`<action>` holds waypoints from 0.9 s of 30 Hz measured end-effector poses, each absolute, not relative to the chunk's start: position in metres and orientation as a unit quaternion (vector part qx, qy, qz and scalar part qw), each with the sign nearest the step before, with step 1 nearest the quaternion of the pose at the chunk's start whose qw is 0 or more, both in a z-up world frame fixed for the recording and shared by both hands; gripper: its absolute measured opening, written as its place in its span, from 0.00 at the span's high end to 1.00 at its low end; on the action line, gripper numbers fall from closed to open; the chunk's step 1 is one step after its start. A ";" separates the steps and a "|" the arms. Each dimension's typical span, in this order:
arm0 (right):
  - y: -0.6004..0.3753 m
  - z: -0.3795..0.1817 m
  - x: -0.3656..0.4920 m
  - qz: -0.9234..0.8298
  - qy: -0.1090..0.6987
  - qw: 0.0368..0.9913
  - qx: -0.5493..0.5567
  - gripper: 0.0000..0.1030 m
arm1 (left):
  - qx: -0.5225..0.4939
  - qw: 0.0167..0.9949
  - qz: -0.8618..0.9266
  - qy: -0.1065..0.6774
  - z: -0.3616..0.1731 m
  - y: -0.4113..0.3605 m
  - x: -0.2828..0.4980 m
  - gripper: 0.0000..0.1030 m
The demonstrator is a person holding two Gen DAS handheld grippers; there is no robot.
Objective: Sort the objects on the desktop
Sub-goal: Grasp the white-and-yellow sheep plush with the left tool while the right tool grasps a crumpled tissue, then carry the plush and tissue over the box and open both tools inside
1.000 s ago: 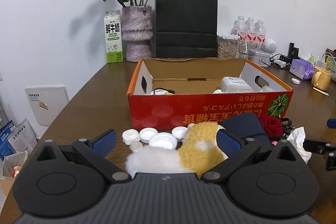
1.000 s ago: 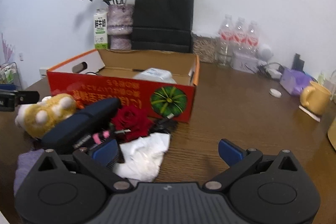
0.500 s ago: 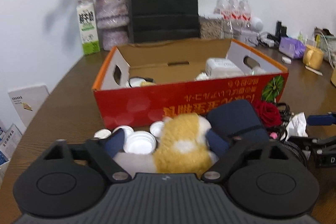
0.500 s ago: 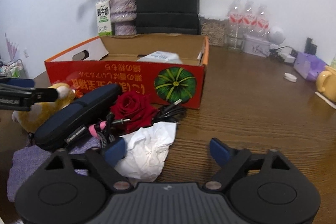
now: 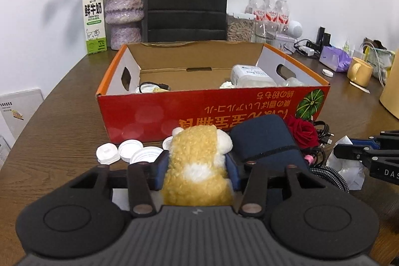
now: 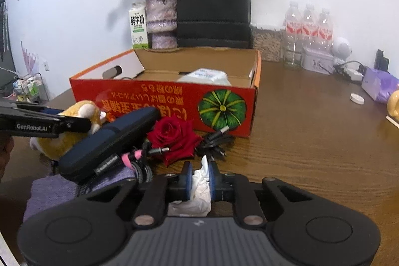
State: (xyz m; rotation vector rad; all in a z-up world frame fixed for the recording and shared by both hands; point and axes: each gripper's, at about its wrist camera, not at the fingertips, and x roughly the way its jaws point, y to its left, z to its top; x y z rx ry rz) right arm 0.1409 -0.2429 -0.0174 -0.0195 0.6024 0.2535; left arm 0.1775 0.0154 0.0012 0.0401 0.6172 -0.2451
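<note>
Left wrist view shows the left gripper (image 5: 197, 166) with its jaws closing around a plush toy (image 5: 198, 166), pads touching the fleece on both sides; the toy sits on the table (image 5: 62, 116) just in front of the red box (image 5: 212, 109). Right wrist view has the right gripper (image 6: 200, 181) clamped tight on a crumpled tissue (image 6: 200, 185) beside the red rose (image 6: 174, 136). Soft fleece may squash and let the toy slide out on lifting. The tissue could tear or snag the cables (image 6: 217, 141) near it, and the white caps (image 5: 129, 153) beside the toy could be knocked.
</note>
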 end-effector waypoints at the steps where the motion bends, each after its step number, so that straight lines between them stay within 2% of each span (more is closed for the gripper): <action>1: -0.243 -0.016 0.140 0.126 0.292 0.948 -0.009 0.88 | 0.017 0.946 -0.119 0.300 0.003 0.017 0.176 0.55; 15: -0.236 0.036 0.133 0.130 0.212 0.968 -0.026 0.89 | 0.007 0.972 -0.108 0.208 0.051 0.030 0.150 0.57; 27: -0.214 0.088 0.182 0.132 0.148 0.980 -0.020 0.89 | -0.002 0.988 -0.110 0.110 0.104 0.024 0.177 0.57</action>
